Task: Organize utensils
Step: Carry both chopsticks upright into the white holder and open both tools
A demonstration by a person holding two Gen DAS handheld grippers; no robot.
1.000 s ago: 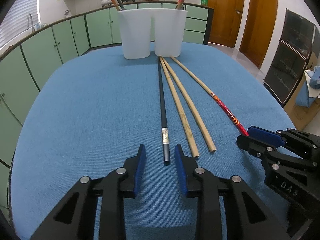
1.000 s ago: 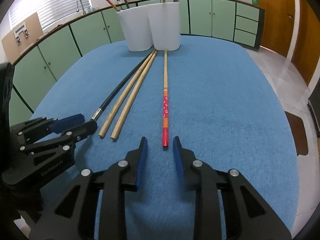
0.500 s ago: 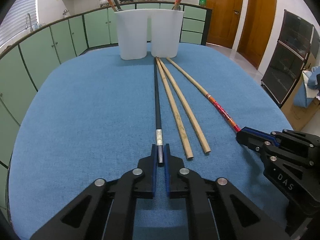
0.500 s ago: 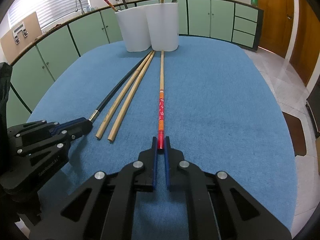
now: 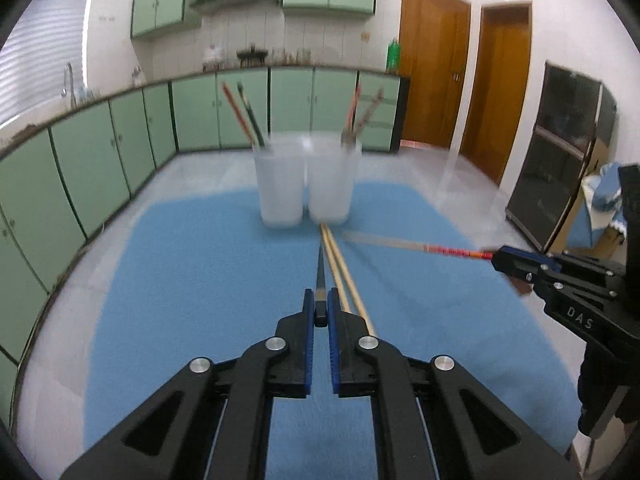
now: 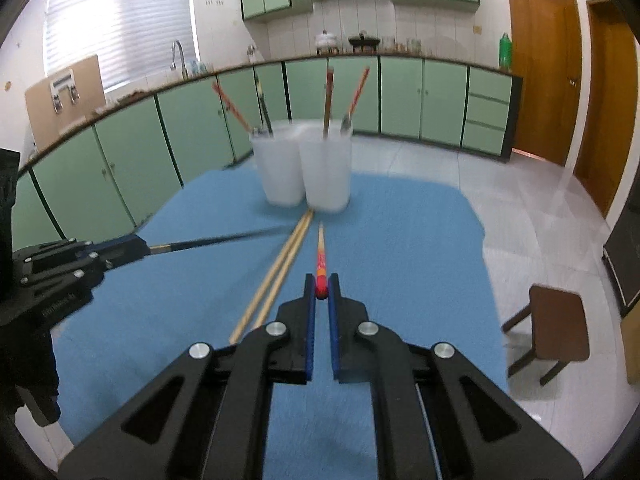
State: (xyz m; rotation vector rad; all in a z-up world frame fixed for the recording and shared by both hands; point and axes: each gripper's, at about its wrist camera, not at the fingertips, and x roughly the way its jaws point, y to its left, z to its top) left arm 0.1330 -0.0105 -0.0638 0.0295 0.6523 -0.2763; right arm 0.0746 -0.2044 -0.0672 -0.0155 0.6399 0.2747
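My left gripper (image 5: 321, 312) is shut on the near end of a black chopstick (image 5: 321, 272), lifted above the blue table (image 5: 200, 280). My right gripper (image 6: 322, 294) is shut on the red end of a red-and-wood chopstick (image 6: 320, 256), also raised. Each gripper shows in the other's view: the right gripper (image 5: 504, 258) at the right edge, the left gripper (image 6: 136, 246) at the left. Two plain bamboo chopsticks (image 5: 340, 268) lie side by side on the cloth between them. Two white cups (image 5: 308, 184) at the table's far end each hold a pair of chopsticks.
Green cabinets run along the far wall and the left. Wooden doors (image 5: 460, 88) stand at the right, with a dark cabinet (image 5: 560, 152) nearer. A brown stool (image 6: 556, 332) stands on the tiled floor right of the table.
Both grippers shut on their chopsticks' near ends, then rose off the table with them. The cups now look lower and farther in both views.
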